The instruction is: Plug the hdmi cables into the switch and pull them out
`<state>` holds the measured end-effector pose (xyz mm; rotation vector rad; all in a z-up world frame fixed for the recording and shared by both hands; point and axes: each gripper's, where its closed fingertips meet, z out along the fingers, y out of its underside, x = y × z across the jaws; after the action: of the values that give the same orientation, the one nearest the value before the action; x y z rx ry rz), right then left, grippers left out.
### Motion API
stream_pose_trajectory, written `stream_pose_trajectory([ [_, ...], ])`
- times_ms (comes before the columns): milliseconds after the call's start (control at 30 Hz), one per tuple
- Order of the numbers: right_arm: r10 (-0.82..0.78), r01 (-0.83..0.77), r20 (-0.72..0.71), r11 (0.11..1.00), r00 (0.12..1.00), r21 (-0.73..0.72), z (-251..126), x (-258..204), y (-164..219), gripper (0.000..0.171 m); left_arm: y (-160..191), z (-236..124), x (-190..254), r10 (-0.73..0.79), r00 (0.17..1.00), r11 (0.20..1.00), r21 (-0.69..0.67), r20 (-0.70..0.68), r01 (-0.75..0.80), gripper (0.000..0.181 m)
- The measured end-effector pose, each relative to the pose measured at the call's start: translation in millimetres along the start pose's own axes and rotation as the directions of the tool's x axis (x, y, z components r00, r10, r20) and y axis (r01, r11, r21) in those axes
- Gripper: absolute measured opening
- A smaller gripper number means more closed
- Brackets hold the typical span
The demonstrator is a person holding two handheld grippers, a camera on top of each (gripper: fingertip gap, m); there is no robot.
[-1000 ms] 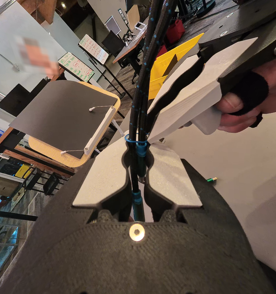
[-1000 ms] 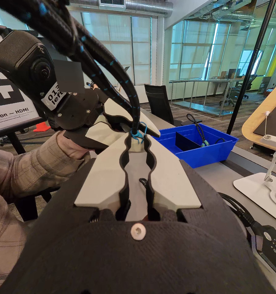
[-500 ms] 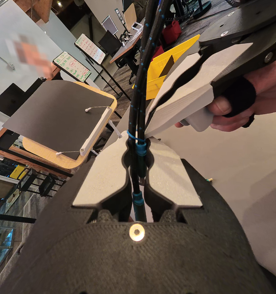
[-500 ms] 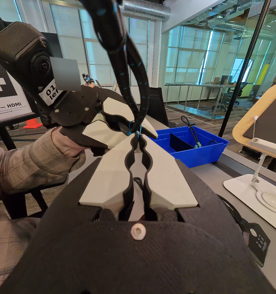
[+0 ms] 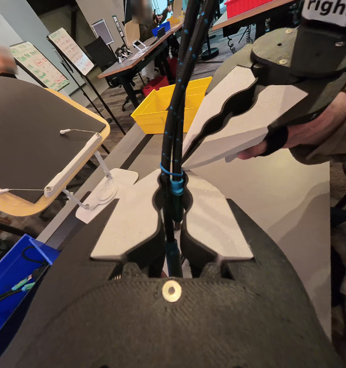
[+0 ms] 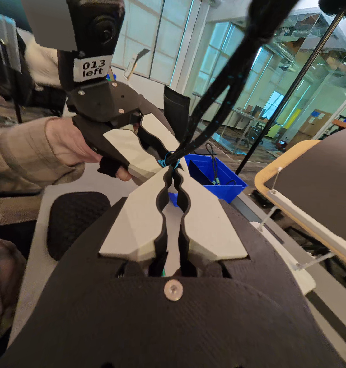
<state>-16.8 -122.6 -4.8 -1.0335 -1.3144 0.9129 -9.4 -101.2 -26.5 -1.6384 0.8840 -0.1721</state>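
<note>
A bundle of black braided HDMI cables (image 5: pixel 173 123) with blue flecks hangs from above, bound by a thin blue tie (image 5: pixel 171 172). My left gripper (image 5: pixel 173 176) is shut on the bundle just below the tie, with a blue plug collar (image 5: pixel 177 187) between its fingers. My right gripper (image 6: pixel 171 169) comes in from the side, its tips pinched on the blue tie (image 6: pixel 168 159). It also shows in the left wrist view (image 5: pixel 183 166), and the left gripper shows in the right wrist view (image 6: pixel 165 159). The switch is out of view.
A yellow bin (image 5: pixel 164 107) stands at the far table edge. A blue bin (image 6: pixel 214 179) holding thin cables sits behind the grippers. A black board on a wooden stand (image 5: pixel 38 139) with a white base (image 5: pixel 108 189) is to one side. The grey table (image 5: pixel 267 199) lies below. Less than 4 cm separates the two grippers' tips.
My right gripper's fingers have closed from a narrow gap onto the blue tie. Both cameras have swung, and the switch has left the right wrist view. The left grip is unchanged.
</note>
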Motion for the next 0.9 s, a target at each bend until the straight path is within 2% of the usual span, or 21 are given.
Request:
stream_pose_trajectory([
  [233, -0.25, 0.244, -0.043, 0.964, 0.967, -0.108, -5, 0, 2, 0.0, 0, 2, 9, -0.087, 0.992, 0.996, 0.009, -0.095, 0.089, 0.014],
  [433, -0.53, 0.506, -0.046, 0.83, 0.847, -0.234, -10, 1, 8, 0.0, 2, 5, 20, -0.194, 0.959, 0.98, 0.009, -0.208, 0.2, 0.014],
  [533, -0.719, 0.676, -0.034, 0.669, 0.695, -0.309, -12, 1, 12, 0.0, 3, 7, 26, -0.24, 0.935, 0.969, -0.003, -0.26, 0.248, 0.014],
  [667, -0.865, 0.81, -0.004, 0.472, 0.502, -0.347, -17, 1, 15, 0.0, 4, 9, 34, -0.302, 0.894, 0.949, -0.019, -0.33, 0.314, 0.014],
  [767, -0.966, 0.904, 0.047, 0.219, 0.253, -0.367, -21, 0, 18, 0.0, 2, 9, 42, -0.363, 0.837, 0.922, -0.03, -0.409, 0.386, 0.014],
  [900, -0.992, 0.942, 0.124, -0.066, -0.026, -0.33, -27, -2, 22, 0.0, 1, 10, 54, -0.42, 0.755, 0.887, -0.051, -0.504, 0.459, 0.014],
])
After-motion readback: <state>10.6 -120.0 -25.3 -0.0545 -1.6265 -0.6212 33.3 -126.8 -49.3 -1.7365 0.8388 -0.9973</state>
